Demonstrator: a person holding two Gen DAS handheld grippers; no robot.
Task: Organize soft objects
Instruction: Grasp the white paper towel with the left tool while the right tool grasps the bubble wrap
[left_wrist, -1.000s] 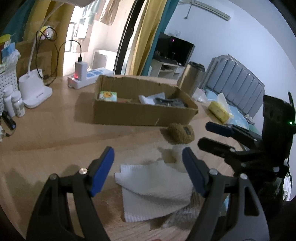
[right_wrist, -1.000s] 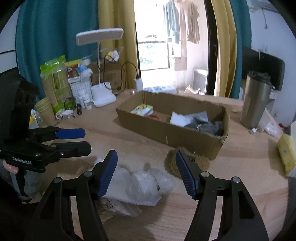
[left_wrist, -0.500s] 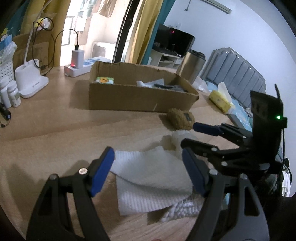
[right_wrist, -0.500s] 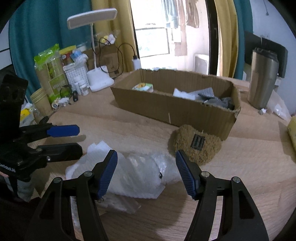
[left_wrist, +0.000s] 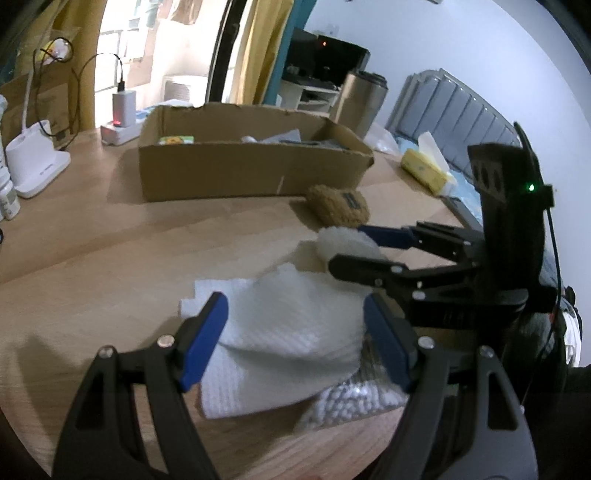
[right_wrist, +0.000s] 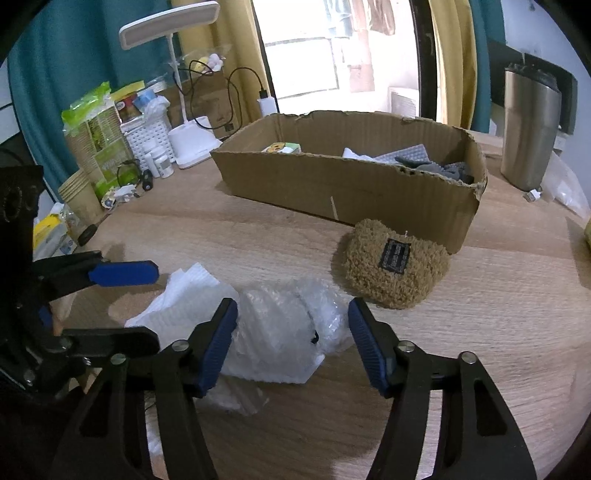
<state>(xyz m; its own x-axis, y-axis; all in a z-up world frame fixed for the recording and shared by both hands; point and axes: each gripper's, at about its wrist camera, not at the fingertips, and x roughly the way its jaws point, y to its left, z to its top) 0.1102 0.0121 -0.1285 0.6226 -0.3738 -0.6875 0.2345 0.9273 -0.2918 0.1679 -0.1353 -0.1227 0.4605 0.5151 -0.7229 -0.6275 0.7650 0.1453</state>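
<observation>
- wooden desk (right_wrist: 498, 325) fills both views; bright window (right_wrist: 306, 48) with yellow curtains (right_wrist: 236, 48) at the far side, grey bed headboard (left_wrist: 454, 110) far right.
- cardboard box (right_wrist: 332, 184) sits far on the desk, with a few small items inside.
- brown pouch (right_wrist: 391, 269) lies just near of the box's right corner.
- white foam sheet (left_wrist: 280, 332) and bubble wrap (right_wrist: 288, 325) lie in a heap on the near desk.
- lamp (right_wrist: 184, 140), charger (left_wrist: 123, 109), steel cup (right_wrist: 528, 129), paper cups (right_wrist: 79, 192) and a white basket (right_wrist: 144, 138) line the far and left edge.
- left gripper (left_wrist: 295, 343): fingers apart, over the foam.
- right gripper (right_wrist: 291, 339): fingers apart and closing, bubble wrap between them, not pinched yet.
</observation>
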